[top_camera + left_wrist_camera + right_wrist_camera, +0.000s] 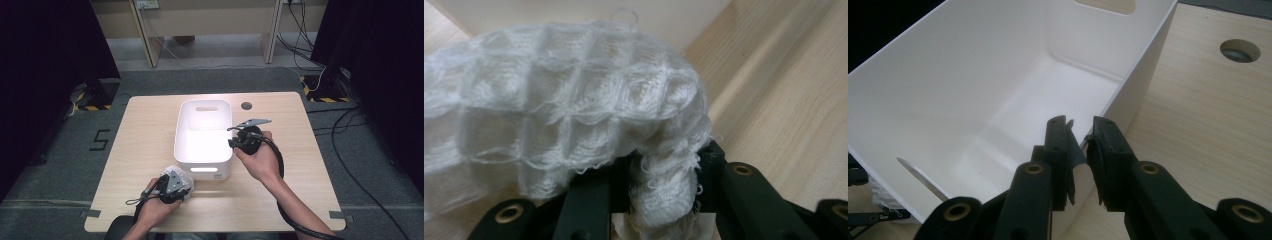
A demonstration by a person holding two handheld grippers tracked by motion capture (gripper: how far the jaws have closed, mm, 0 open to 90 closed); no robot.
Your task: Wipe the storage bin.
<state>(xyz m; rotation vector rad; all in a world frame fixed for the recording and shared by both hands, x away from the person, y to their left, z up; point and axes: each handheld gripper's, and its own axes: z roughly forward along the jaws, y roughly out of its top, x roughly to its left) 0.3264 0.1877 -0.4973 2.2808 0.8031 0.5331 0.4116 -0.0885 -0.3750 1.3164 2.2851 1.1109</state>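
Observation:
A white waffle-knit cloth (181, 175) lies bunched on the wooden table (142, 130), just in front of the near left corner of a white plastic bin (178, 135). My left gripper (179, 184) is shut on it: in the left gripper view a fold of the cloth (574, 110) is pinched between the black jaws of the left gripper (664, 167). My right gripper (233, 142) sits at the bin's right wall. In the right gripper view the right gripper (1080, 137) straddles the rim of the bin (948, 75), one jaw inside and one outside, shut on the wall. Nothing lies inside the bin.
A round cable hole (246, 106) sits in the table behind the bin's far right corner, and the right gripper view has the hole (1240, 50) too. The bin has handle slots in its near and far walls. Bare wood lies left and right of the bin.

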